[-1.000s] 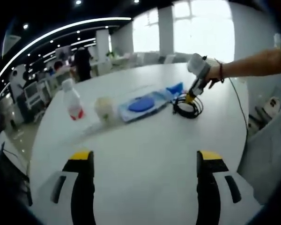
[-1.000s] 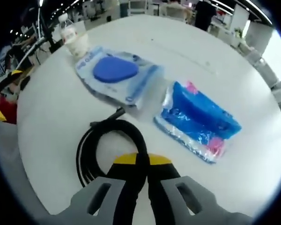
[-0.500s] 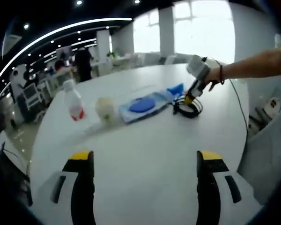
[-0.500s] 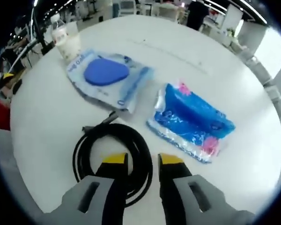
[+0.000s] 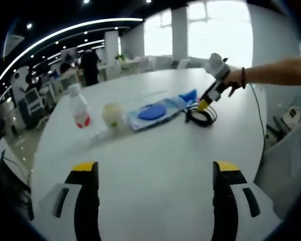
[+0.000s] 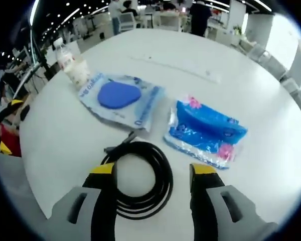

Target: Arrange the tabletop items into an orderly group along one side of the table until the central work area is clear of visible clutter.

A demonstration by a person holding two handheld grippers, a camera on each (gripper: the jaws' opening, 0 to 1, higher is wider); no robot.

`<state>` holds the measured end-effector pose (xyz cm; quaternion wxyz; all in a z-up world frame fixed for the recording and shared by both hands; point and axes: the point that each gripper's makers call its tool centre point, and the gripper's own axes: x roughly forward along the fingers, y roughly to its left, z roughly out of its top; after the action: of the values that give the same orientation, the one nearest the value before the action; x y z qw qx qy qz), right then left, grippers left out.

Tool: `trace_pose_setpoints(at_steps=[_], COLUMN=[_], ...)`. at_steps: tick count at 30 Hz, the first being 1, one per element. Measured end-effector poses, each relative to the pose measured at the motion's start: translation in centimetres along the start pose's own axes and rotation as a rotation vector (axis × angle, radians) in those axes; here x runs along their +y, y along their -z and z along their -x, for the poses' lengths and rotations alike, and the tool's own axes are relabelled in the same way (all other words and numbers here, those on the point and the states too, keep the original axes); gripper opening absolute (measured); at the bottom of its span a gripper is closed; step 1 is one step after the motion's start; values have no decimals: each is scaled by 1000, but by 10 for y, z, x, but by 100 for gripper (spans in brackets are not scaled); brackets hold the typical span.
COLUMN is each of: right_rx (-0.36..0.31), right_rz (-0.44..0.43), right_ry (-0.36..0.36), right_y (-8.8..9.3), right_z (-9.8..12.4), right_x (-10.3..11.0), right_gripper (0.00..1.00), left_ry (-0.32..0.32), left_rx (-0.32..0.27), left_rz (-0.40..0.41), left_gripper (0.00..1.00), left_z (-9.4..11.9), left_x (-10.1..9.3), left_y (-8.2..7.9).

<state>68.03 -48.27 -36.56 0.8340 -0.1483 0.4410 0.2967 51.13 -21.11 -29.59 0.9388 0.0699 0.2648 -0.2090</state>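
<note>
Between parted right tongs [image 6: 154, 173], glossy black coiled cable [image 6: 139, 178].

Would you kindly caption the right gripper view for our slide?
Open right gripper above coiled black cable, beside blue tissue pack.

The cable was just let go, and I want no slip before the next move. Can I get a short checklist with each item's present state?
1. Right gripper open, jaws apart either side of the cable: ok.
2. Cable coiled and flat on the table, not in the jaws: ok.
3. Cable apart from the blue pack and the pouch: ok.
4. Left gripper open, nothing between the jaws: ok.
5. Bottle and cup upright, side by side: ok.
6. Items grouped along one side, centre free: not ok; they lie in a row across the table.
</note>
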Motion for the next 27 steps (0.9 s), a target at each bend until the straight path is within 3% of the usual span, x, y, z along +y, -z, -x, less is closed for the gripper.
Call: trace_pose_setpoints(at_steps=[8, 17, 27], right_rx=[-62, -104, -143], right_rz=[-30, 5, 55], right_ry=[-34, -40, -60], right_y=[-6, -9, -10], right_z=[17, 38, 61], right_x=[19, 40, 66], right_gripper=[84, 100, 100], left_ry=[13, 11, 8], left_rx=[-5, -27, -41], left_rz=[16, 31, 43], left_gripper=[94, 96, 99], left_z=[0, 2, 6], left_x=[-2, -1, -1], left_y=[-2, -6, -9])
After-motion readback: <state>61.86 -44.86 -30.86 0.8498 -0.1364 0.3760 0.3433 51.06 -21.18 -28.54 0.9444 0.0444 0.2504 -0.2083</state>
